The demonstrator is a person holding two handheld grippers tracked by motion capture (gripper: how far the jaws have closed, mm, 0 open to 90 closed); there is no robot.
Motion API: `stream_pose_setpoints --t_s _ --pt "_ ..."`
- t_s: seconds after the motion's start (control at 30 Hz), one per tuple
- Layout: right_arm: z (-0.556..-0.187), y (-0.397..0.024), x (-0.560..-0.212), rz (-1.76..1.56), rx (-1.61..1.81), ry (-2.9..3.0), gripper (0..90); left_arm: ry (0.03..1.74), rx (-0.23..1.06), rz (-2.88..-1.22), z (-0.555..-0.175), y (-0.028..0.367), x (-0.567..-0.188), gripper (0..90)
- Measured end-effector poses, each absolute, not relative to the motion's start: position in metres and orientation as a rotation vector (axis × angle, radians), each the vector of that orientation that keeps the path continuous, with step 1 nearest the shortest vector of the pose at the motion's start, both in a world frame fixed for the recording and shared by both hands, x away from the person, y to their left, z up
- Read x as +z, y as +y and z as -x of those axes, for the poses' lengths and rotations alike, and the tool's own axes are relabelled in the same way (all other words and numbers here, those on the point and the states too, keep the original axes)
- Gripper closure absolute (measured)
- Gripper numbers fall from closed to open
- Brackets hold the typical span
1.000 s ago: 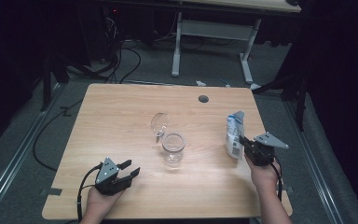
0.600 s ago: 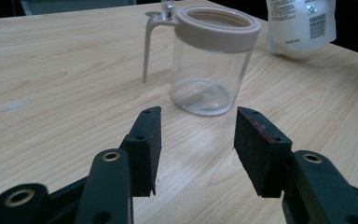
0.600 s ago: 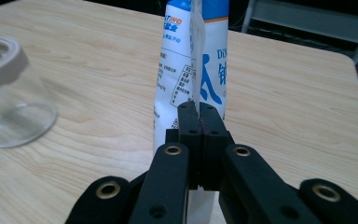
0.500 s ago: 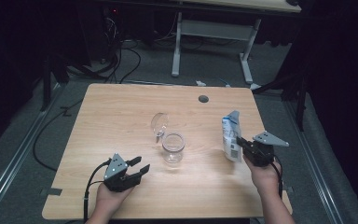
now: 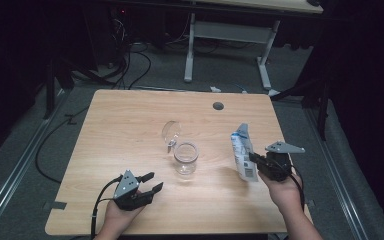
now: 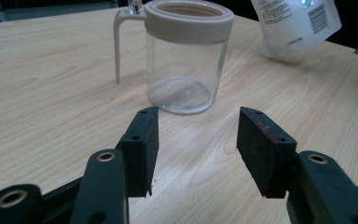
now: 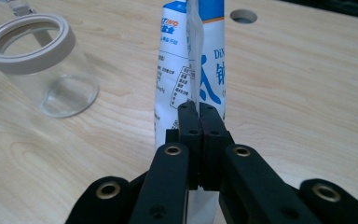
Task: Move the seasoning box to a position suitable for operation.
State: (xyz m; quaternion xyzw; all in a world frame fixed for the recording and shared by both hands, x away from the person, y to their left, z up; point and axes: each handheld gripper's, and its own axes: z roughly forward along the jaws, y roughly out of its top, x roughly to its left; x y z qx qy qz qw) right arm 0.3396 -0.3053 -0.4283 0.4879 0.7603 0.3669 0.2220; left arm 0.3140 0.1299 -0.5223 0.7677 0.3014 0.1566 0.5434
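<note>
A clear glass jar (image 5: 186, 159) with a beige rim stands mid-table, its hinged lid (image 5: 171, 131) swung open behind it. My right gripper (image 5: 254, 159) is shut on the edge of a blue-and-white pouch (image 5: 242, 150), held upright and slightly tilted to the right of the jar. In the right gripper view the jaws (image 7: 198, 112) pinch the pouch (image 7: 200, 60) with the jar (image 7: 42, 60) at the left. My left gripper (image 5: 150, 182) is near the front edge; its jaws have just been opening, with nothing between them. It (image 6: 196, 149) points at the jar (image 6: 186, 60).
A round cable hole (image 5: 218, 106) sits near the table's far edge. Bare wood lies between the jar and my left gripper. Off the table's far side are cables and a desk frame (image 5: 230, 35) on the floor.
The right gripper has lifted the pouch a little and brought it slightly toward the jar. The left gripper's jaws stand a bit wider; that hand has barely shifted.
</note>
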Motion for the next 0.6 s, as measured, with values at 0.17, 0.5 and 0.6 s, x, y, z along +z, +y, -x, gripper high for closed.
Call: stream_pose_setpoints --t_s 0.17,0.5,0.6 --pt "-0.337 -0.301 -0.422 -1.370 0.953 2.180 90.0 0.703 0.365 -1.812 -0.310 0.130 -0.522 48.9" --pt "-0.337 -0.298 -0.417 -1.406 0.897 2.286 89.9 0.718 0.362 -1.797 -0.311 0.132 -0.522 48.9" --pt "-0.339 -0.295 -0.414 -1.402 0.843 2.332 89.9 0.718 0.362 -1.800 -0.312 0.132 -0.523 48.9"
